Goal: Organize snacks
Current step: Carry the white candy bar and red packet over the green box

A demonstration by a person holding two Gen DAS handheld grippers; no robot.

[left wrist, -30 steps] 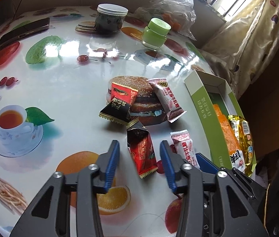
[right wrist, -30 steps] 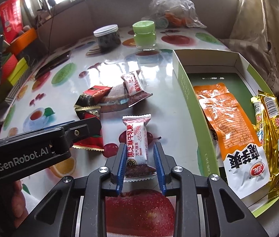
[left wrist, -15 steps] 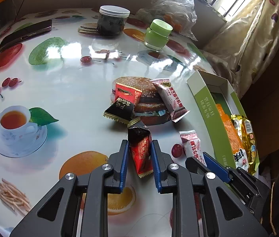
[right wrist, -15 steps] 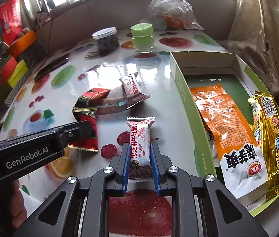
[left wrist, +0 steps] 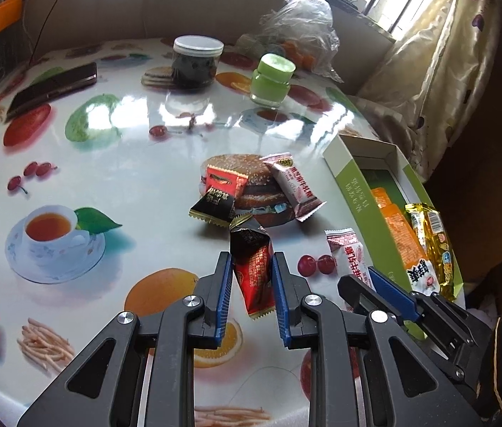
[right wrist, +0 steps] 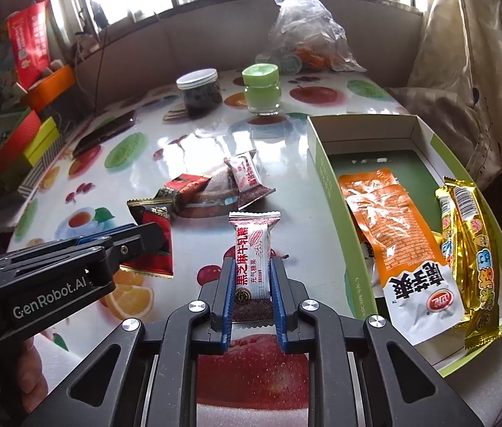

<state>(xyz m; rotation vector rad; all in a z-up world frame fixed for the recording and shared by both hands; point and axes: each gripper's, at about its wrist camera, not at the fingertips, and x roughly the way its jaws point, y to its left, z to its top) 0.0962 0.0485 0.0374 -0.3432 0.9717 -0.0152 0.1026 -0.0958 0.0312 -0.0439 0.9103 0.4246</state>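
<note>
My left gripper [left wrist: 251,267] is shut on a red and black snack packet [left wrist: 253,270], held just above the table. My right gripper [right wrist: 252,270] is shut on a pink and white nougat packet [right wrist: 253,252], lifted off the table; it also shows in the left wrist view [left wrist: 352,258]. A red packet [left wrist: 223,180], a black packet [left wrist: 214,206] and a pink packet [left wrist: 295,186] lie on the table. The green box [right wrist: 322,170] on the right holds orange packets [right wrist: 389,220] and gold packets [right wrist: 471,235].
At the back of the fruit-print table stand a dark jar with a white lid [left wrist: 196,62], a green jar [left wrist: 273,80] and a plastic bag [left wrist: 299,32]. A phone [left wrist: 53,87] lies at the back left. A curtain [left wrist: 425,71] hangs right.
My left gripper closed on the red and black packet and raised it. My right gripper tightened on the nougat packet and lifted it.
</note>
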